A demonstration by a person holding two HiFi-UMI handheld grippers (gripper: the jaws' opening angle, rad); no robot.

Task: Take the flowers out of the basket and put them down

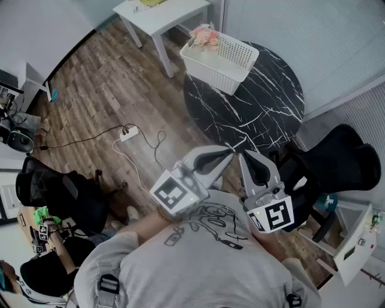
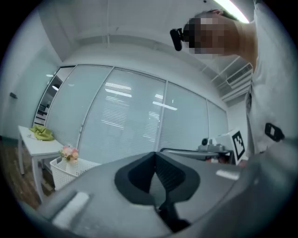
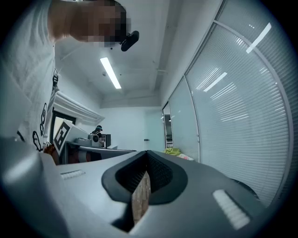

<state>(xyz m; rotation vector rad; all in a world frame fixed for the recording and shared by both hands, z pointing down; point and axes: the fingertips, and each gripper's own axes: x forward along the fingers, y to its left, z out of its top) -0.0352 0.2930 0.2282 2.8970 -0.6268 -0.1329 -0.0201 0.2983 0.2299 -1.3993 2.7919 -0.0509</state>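
A white plastic basket [image 1: 219,63] stands on the far edge of a round black marble table [image 1: 264,108]. Pink flowers [image 1: 204,36] stick up from its far left corner. In the left gripper view the flowers [image 2: 69,152] and the basket [image 2: 65,171] are small and far off at the lower left. The person holds both grippers close to the chest, pointing up and away from the table. My left gripper [image 1: 231,150] is shut with nothing in it, its jaws meeting at the tip [image 2: 155,154]. My right gripper [image 1: 242,154] is also shut and empty [image 3: 147,153].
A white side table [image 1: 165,15] stands behind the basket, with a green cloth [image 2: 43,133] on it. A black office chair [image 1: 340,162] sits at the right of the marble table. A power strip [image 1: 129,133] and cable lie on the wood floor. Glass walls with blinds surround the room.
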